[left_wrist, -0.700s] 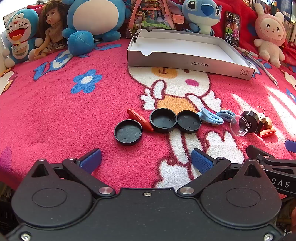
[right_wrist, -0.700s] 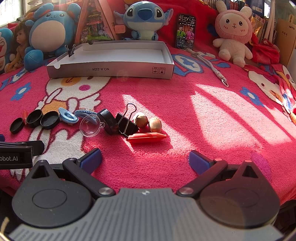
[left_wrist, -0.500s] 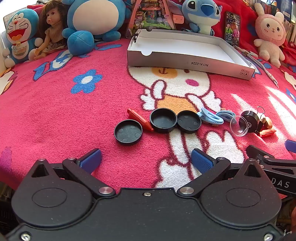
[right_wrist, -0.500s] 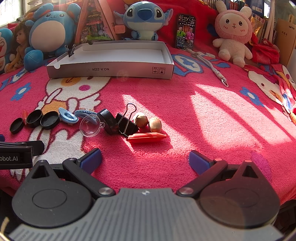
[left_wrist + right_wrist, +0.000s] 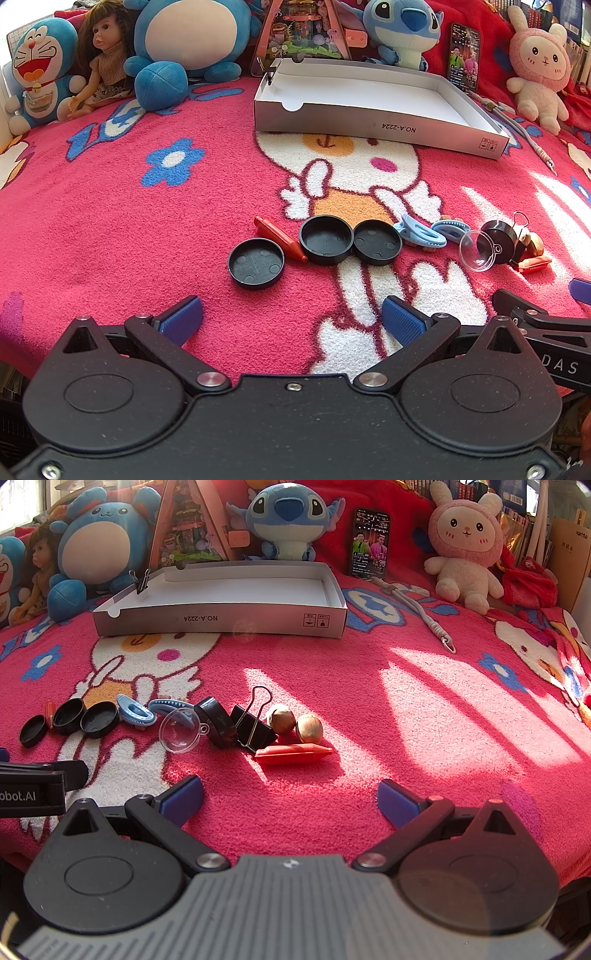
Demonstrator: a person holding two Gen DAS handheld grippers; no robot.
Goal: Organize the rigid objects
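A row of small objects lies on the red blanket: three black lids (image 5: 256,262) (image 5: 326,239) (image 5: 377,242), a red piece (image 5: 279,238), two blue hair clips (image 5: 419,233), a clear dome (image 5: 180,730), a black binder clip (image 5: 253,726), two nuts (image 5: 281,719) and a flat red piece (image 5: 293,754). An empty white box (image 5: 373,125) stands behind them; it also shows in the right wrist view (image 5: 221,618). My left gripper (image 5: 291,317) is open and empty, just short of the lids. My right gripper (image 5: 290,799) is open and empty, just short of the flat red piece.
Plush toys (image 5: 284,520), a doll (image 5: 105,55), a phone (image 5: 369,542) and a toy house (image 5: 306,31) line the back edge. A grey cord (image 5: 417,609) lies right of the box. A small black clip (image 5: 142,581) sits on the box's left rim.
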